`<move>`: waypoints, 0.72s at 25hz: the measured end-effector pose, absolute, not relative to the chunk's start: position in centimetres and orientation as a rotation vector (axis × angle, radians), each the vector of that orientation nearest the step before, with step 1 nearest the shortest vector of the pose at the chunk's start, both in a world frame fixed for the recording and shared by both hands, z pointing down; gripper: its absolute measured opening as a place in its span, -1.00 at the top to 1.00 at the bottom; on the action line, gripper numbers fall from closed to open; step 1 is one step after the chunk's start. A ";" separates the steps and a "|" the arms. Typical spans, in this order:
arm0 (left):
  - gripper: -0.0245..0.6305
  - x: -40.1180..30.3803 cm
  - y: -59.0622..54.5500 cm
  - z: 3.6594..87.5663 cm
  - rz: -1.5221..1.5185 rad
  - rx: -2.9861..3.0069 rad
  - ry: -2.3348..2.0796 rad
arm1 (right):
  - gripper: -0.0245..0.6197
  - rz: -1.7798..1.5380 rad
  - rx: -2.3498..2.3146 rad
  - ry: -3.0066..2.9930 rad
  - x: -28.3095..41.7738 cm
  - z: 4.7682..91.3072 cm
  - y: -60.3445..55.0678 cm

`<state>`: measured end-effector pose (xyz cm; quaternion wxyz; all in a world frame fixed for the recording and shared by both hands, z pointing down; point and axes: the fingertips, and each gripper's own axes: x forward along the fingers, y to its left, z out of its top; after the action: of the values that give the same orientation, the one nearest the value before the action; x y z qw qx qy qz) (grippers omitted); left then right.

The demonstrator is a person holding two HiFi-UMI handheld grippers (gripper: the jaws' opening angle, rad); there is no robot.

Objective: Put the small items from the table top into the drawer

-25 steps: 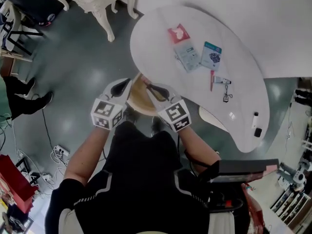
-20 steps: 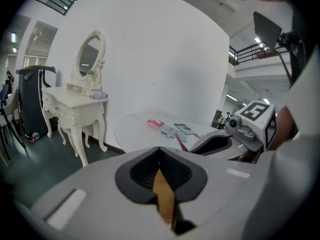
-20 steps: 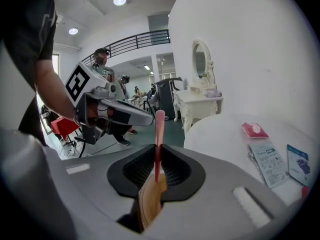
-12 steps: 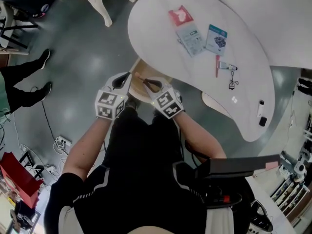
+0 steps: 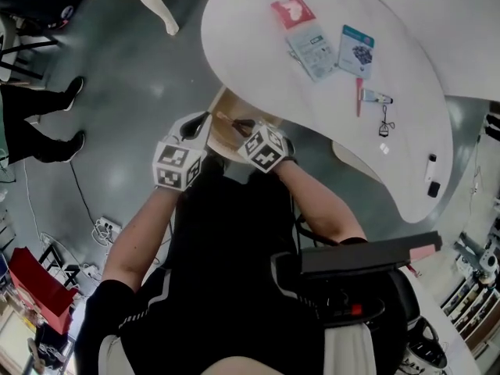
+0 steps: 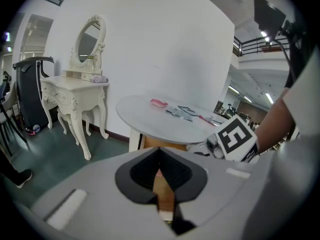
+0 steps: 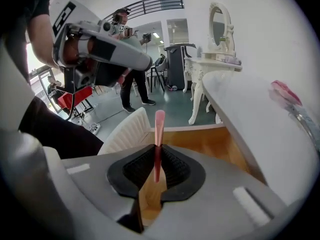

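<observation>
Right gripper view is showing us pinching a slim rose-pink stick [image 7: 158, 126] in the right gripper [image 7: 158, 156], holding it over the open wooden drawer [image 7: 215, 144] under the near edge of the white round table top [image 5: 250, 61]. Our left gripper [image 6: 159, 153] is hanging just left of it, jaws pressed together on nothing. We are judging the job barely begun (what shows of the drawer looks bare): a red packet [image 5: 293, 10], two blue-and-white sachets [image 5: 314, 45], a thin red stick [image 5: 358, 96] and a metal eyelash curler [image 5: 384, 121] are lying farther right.

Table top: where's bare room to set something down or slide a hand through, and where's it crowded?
Free: the left end of the table top, between its rim and the red packet; also the strip between the eyelash curler and the small white stick. Crowded: the middle, where grey packet, blue packet, red stick and tube lie close.
</observation>
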<state>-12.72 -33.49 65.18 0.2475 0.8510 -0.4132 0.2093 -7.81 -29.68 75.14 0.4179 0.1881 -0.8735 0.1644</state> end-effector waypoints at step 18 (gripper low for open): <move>0.93 -12.7 -34.3 66.1 0.566 2.337 -1.103 | 0.78 0.322 0.305 -1.983 -7.9 84.0 -30.4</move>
<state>-12.67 -34.26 66.11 0.2454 0.8564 -0.4041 0.2073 -7.88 -30.36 83.99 0.5269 0.1275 -0.8294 0.1346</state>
